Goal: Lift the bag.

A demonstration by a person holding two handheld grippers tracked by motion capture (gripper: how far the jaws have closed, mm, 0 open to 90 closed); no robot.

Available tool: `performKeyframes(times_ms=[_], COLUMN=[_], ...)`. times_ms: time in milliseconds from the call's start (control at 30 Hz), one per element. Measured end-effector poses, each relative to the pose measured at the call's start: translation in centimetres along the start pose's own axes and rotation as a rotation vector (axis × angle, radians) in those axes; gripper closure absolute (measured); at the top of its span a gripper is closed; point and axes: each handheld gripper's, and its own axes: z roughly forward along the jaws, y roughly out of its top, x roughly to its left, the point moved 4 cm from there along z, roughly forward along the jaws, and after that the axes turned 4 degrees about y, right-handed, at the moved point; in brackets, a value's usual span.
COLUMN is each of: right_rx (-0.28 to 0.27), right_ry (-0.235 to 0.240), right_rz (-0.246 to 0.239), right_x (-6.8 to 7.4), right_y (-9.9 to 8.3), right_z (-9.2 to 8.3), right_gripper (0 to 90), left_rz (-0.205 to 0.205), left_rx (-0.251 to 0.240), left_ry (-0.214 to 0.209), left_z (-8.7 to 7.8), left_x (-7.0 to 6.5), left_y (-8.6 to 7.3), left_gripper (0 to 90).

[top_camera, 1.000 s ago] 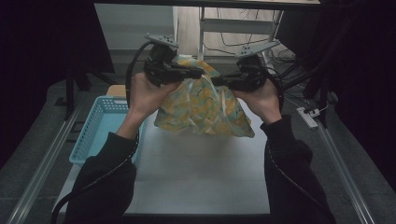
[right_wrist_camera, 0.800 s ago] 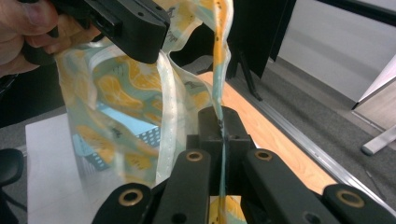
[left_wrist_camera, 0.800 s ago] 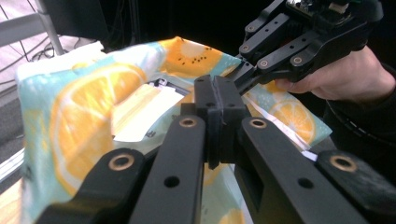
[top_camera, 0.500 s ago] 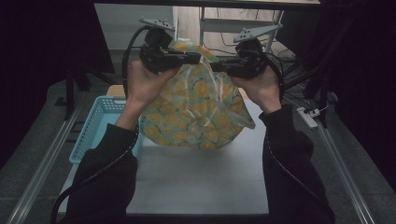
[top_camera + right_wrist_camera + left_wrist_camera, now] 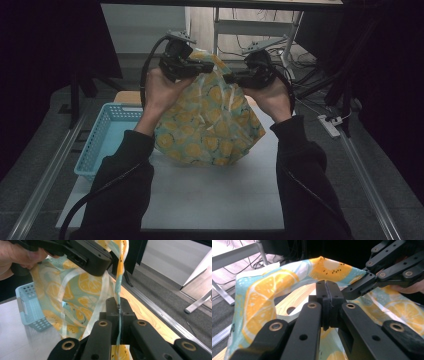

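Table: I see a pale top with a blue basket at its left edge.
Bag: I have the lemon-print bag held up over the table's far half, long axis upright, mouth up, its bottom at or just above the surface; I cannot tell which.
Left gripper: I see its jaws clamped on the bag's top rim.
Right gripper: also pinched tight on that rim, just beside the left.
Left gripper view: I get the rim's cut-out handle.
Right gripper view: I get the film edge-on in the jaws, plus the basket's perforated wall.
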Motion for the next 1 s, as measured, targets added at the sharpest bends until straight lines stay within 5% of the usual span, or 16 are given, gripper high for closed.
performKeyframes(times_ms=[233,500,1000], right_rx=[0.003,-0.019,-0.062], right_ry=[-0.006,-0.006,0.019], right_rz=[0.008,0.032,0.085], right_x=[-0.3,-0.6,-0.6], right_y=[-0.7,-1.3,-3.1], right_z=[0.2,0.1,0.4], right_gripper=[86.6,77.7,42.3], left_rz=[0.022,0.037,0.038], left_rx=[0.003,-0.009,-0.022], left_ry=[0.006,0.013,-0.017], left_z=[0.8,1.1,1.0], left_x=[-0.2,-0.3,0.2], left_y=[-0.2,-0.8,-3.2], left_gripper=[86.6,65.1,32.7])
